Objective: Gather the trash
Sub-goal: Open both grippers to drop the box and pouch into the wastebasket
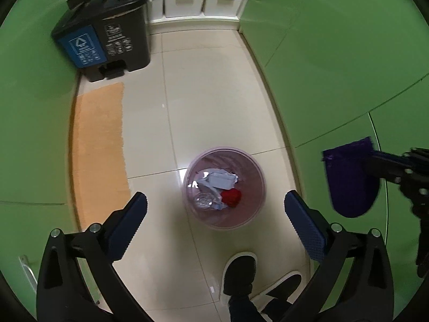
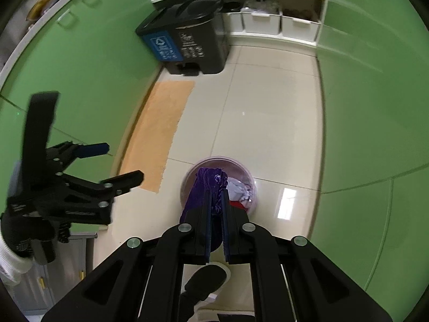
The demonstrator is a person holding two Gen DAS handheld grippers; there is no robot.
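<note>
A small pink waste bin point(image 1: 257, 177) stands on the floor, holding white paper scraps point(image 1: 222, 181), a red item point(image 1: 231, 198) and clear plastic. It also shows in the right wrist view point(image 2: 248, 177). My left gripper point(image 1: 215, 210) is open and empty above it. My right gripper point(image 2: 216, 201) is shut on a purple velvet pouch point(image 2: 209, 182), held above the bin's left rim. The pouch hangs at the right in the left wrist view point(image 1: 348, 185). The left gripper point(image 2: 118, 161) shows open at the left of the right wrist view.
A black pedal bin with a blue recycling label point(image 1: 104, 35) stands at the back left, next to white storage boxes point(image 1: 185, 4). An orange mat point(image 1: 99, 150) lies along the left green cabinets. The person's shoes point(image 1: 238, 273) are near the small bin.
</note>
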